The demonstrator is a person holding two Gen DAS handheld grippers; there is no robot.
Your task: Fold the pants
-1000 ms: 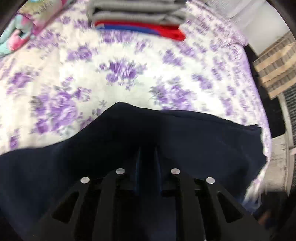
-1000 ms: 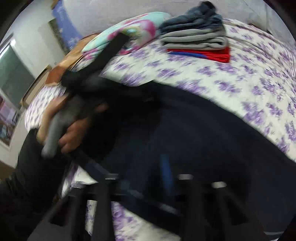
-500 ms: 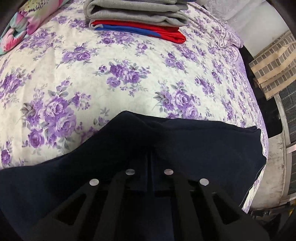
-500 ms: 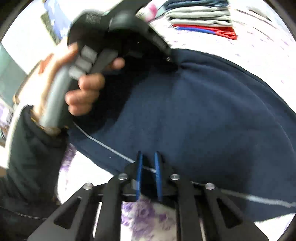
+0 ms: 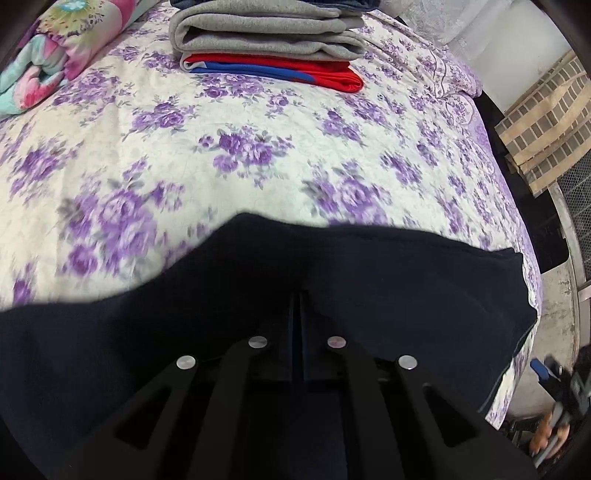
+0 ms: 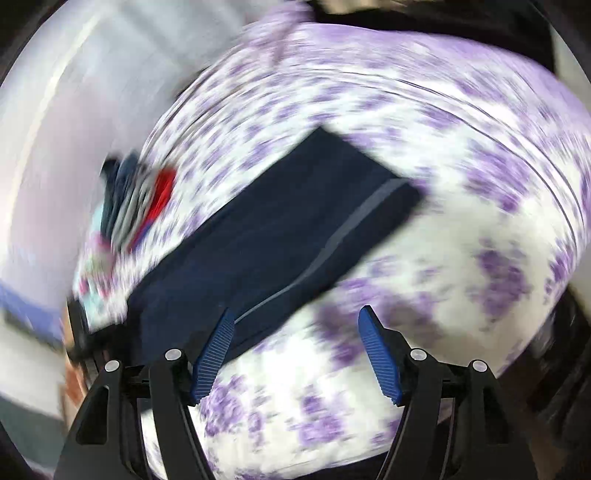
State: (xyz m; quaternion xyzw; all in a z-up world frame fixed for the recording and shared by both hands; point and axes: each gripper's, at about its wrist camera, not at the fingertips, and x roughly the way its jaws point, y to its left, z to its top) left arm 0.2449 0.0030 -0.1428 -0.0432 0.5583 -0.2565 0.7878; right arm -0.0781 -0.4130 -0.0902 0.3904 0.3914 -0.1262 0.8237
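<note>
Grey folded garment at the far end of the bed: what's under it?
Under the grey folded garment lies a red and blue garment, itself on the floral bedspread. Anything between those layers is hidden.

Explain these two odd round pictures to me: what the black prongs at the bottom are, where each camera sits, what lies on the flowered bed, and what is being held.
There is no robot here. A person holds a hand tool in each hand, each ending in two fingers, with a wide-angle camera looking out along them; that is why the pictures look round. The black prongs are the tools' own frames.

The left wrist view shows the left gripper, its fingers shut together on the dark navy pants spread over the bedspread. Farther back lies a stack of folded clothes and a colourful pillow.

The right wrist view is blurred. The right gripper has its blue fingers opening with nothing between them; the pants lie beyond.
</note>
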